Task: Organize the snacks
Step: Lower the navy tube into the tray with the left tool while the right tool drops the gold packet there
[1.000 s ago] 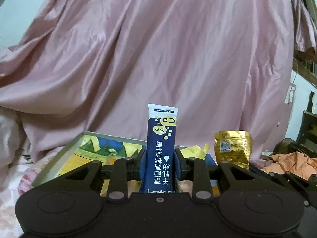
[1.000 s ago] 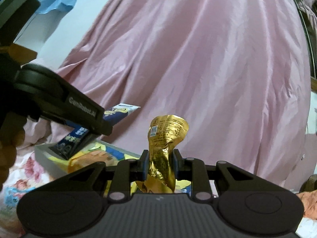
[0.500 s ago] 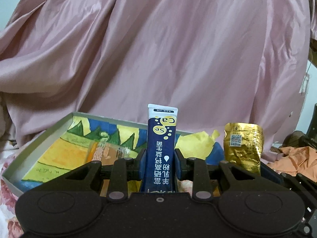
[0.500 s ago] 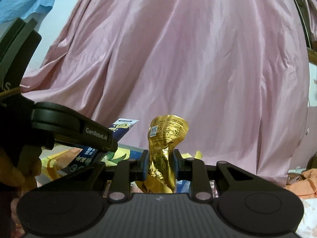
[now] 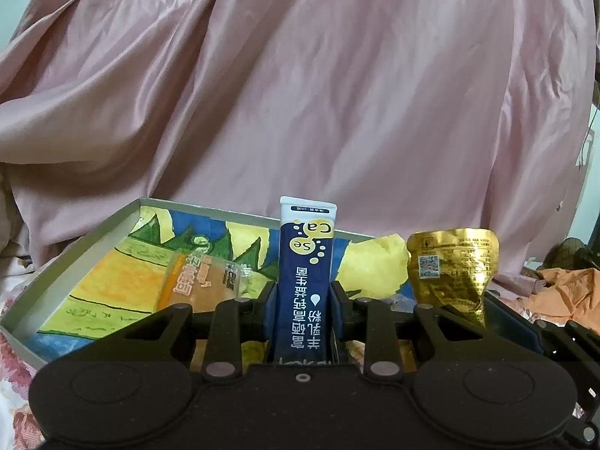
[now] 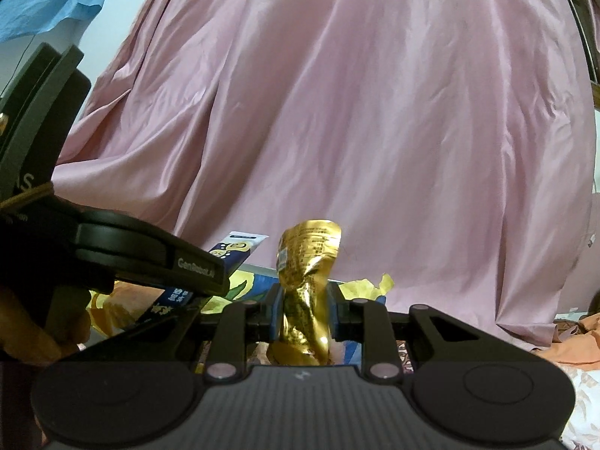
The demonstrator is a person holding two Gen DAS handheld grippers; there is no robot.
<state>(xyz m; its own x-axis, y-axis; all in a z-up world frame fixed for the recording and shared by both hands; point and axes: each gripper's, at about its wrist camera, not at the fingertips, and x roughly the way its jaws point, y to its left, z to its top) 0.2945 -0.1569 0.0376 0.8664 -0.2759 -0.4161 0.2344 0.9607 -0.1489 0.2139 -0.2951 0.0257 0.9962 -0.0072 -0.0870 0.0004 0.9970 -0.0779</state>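
My left gripper (image 5: 302,307) is shut on a dark blue stick sachet (image 5: 305,273) with a white top, held upright over the near edge of a shallow grey box (image 5: 86,236) with a painted yellow, green and blue floor. An orange snack packet (image 5: 198,281) lies inside the box. My right gripper (image 6: 303,315) is shut on a crumpled gold foil packet (image 6: 305,285); the packet also shows in the left wrist view (image 5: 453,266), right of the sachet. The left gripper body (image 6: 123,258) and the sachet (image 6: 232,247) show in the right wrist view.
A large pink satin sheet (image 5: 300,93) hangs behind the box. Orange cloth (image 5: 562,288) lies at the right. Floral bedding (image 5: 15,367) lies under the box at the left. A yellow torn piece (image 6: 367,285) sticks up from the box.
Both grippers have tilted down and moved closer over the box, so more of its painted floor and the orange packet show. Both grips are unchanged.
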